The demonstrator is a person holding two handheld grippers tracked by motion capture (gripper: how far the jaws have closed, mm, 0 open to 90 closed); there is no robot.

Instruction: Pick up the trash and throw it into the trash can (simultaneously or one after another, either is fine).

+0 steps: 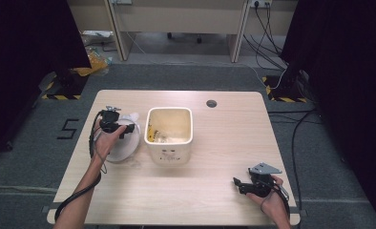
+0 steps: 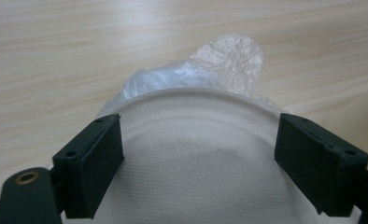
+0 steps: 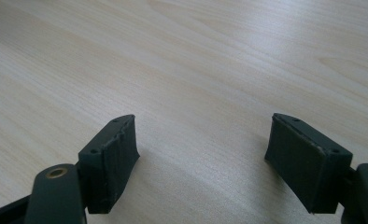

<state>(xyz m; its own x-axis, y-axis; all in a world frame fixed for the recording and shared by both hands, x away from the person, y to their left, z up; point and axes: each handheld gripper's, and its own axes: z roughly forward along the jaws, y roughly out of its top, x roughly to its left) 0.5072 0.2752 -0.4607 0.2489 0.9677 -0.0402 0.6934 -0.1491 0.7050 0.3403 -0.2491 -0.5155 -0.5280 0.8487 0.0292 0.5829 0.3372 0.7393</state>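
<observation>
Nearest you, at the lower right of the high view, your right hand (image 1: 272, 198) holds the right tongs (image 1: 240, 184) low over the bare wood of the tabletop (image 1: 224, 143); a grey three-cornered plate sits on top of them and they point toward the left of the frame; in the right gripper view the two black jaws stand well apart with nothing between them, only pale wood grain beyond.

Farther up, at the left of the high view, your left forearm runs in from the bottom edge with a black cable trailing along it; your left hand (image 1: 107, 140) carries the left tongs (image 1: 125, 128) above a white round dish (image 1: 124, 145) that lies on the tabletop; in the left gripper view those jaws are spread wide, one at each side of the dish's curved rim, and you cannot tell from the pictures whether they touch it; just past the far rim lies a crumpled piece of clear plastic film (image 2: 229, 58), resting on the wood.

Just beside the dish, toward the middle of the frame, stands an open cream-coloured square bin (image 1: 169, 136); inside it, low against the left wall, lie some yellow and pale scraps, too small to tell apart.

Beyond that, near the far edge of the tabletop, a small dark round grommet (image 1: 211, 103) is set into the wood; grey floor lies past the edge.
</observation>
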